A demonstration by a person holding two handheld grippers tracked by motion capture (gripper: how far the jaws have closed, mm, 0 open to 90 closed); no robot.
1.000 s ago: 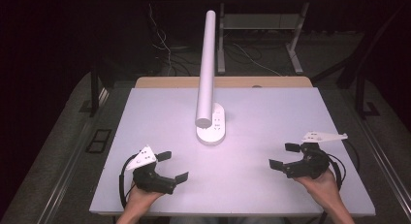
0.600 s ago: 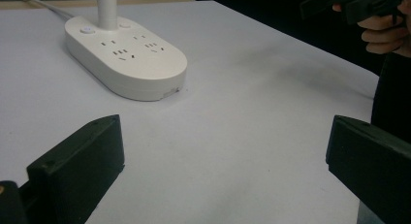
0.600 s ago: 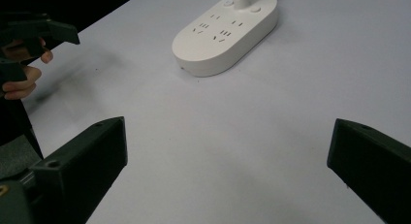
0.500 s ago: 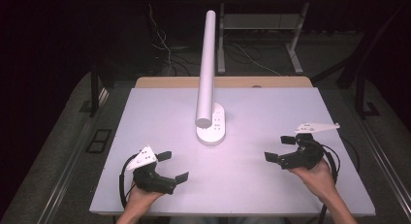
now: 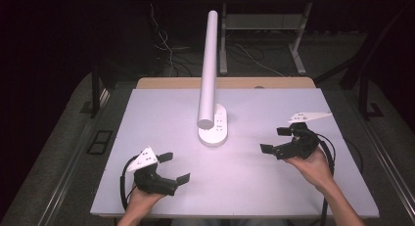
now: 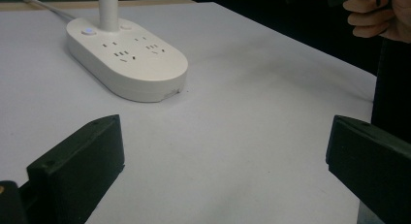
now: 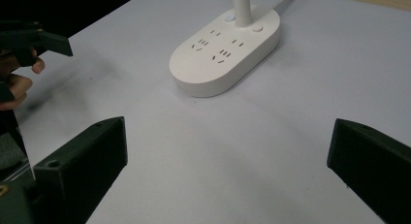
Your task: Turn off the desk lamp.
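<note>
A white desk lamp stands mid-table: its oval base (image 5: 214, 129) carries sockets and two buttons, and a long tube head (image 5: 209, 64) reaches toward the camera. My left gripper (image 5: 174, 168) rests at the front left, open and empty, jaws pointing right toward the base (image 6: 127, 59). My right gripper (image 5: 276, 140) is lifted slightly above the table at the right, open and empty, aimed left at the base (image 7: 225, 49). In the right gripper view the other gripper (image 7: 36, 40) and its hand show at the far left.
The white table top (image 5: 161, 118) has bare surface all around the lamp. A wooden strip (image 5: 225, 82) runs along the far edge. Dark floor, cables and metal legs (image 5: 298, 45) lie beyond. The lamp's cord (image 6: 46, 7) leads off the back.
My right gripper has risen a little and moved left and forward toward the lamp base. The left gripper has stayed put.
</note>
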